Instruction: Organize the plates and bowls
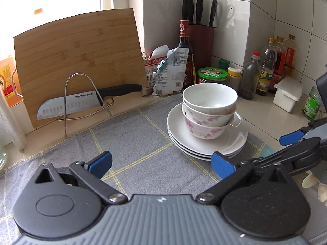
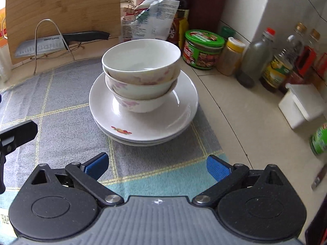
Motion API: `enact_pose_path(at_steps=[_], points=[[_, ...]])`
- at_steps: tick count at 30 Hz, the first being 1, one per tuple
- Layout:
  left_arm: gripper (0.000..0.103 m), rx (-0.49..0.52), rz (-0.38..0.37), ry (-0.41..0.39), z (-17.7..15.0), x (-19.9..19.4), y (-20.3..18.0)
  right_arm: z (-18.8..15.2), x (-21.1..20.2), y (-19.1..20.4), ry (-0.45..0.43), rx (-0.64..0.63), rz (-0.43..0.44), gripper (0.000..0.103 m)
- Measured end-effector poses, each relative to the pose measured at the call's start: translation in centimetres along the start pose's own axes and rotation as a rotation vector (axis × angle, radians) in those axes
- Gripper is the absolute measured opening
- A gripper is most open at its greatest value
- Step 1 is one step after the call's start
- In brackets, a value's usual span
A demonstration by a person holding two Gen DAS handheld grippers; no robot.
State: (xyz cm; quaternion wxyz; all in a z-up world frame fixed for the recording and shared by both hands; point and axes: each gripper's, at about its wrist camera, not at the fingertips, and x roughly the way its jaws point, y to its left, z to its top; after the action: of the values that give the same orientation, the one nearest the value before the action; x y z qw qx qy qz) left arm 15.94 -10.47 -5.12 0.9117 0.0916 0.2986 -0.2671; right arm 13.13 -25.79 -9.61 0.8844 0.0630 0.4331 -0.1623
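Kitchen counter in a tiled corner, window light at upper left of the left wrist view. A grey checked cloth point(image 1: 130, 143) covers the near part of the counter.

Stack of bowls point(image 1: 209, 110) sits right of centre in the left wrist view, three nested, the lower two with pink flower print, the top one plain white inside. They stand on a stack of white plates point(image 1: 206, 143), at least three, which rests on the cloth. In the right wrist view the same bowls point(image 2: 141, 75) and plates point(image 2: 143, 120) are at frame centre; a lower plate shows a small orange-red print on its near rim.

Left gripper point(image 1: 161, 163): blue pads wide apart, nothing between them, low in frame above bare cloth. Right gripper point(image 2: 157, 166): pads also spread wide, empty, just short of the plates' near edge. It is also visible at the right edge of the left wrist view.

Upper left: wooden cutting board point(image 1: 79, 61) leaning on the wall; a knife point(image 1: 81, 102) lies in a wire rack point(image 1: 81, 94) in front of it. Behind the bowls: paper packets, a dark bottle point(image 1: 185, 53), a knife block point(image 1: 201, 32), a green-lidded jar point(image 1: 212, 74). Right side: a row of bottles and a white lidded box point(image 1: 288, 95).
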Motion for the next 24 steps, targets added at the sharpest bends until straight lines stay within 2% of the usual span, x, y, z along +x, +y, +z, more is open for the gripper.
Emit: enact_pose_path(at_steps=[6, 12, 24], points=[[0.102, -0.053, -0.043, 0.048, -0.4, -2.7, 0.5, -1.9, -4.0, 1.2, -0.032, 0.072, -0.019, 0.103], [0.102, -0.025, -0.030, 0.051, -0.7, -4.6, 0.0, -2.9, -6.6, 2.0, -0.068, 0.098, -0.036, 0.103], [0.102, -0.023, -0.027, 0.034, -0.5, -6.0, 0.1, -3.1, -8.5, 2.3, -0.113, 0.124, -0.045, 0.103]])
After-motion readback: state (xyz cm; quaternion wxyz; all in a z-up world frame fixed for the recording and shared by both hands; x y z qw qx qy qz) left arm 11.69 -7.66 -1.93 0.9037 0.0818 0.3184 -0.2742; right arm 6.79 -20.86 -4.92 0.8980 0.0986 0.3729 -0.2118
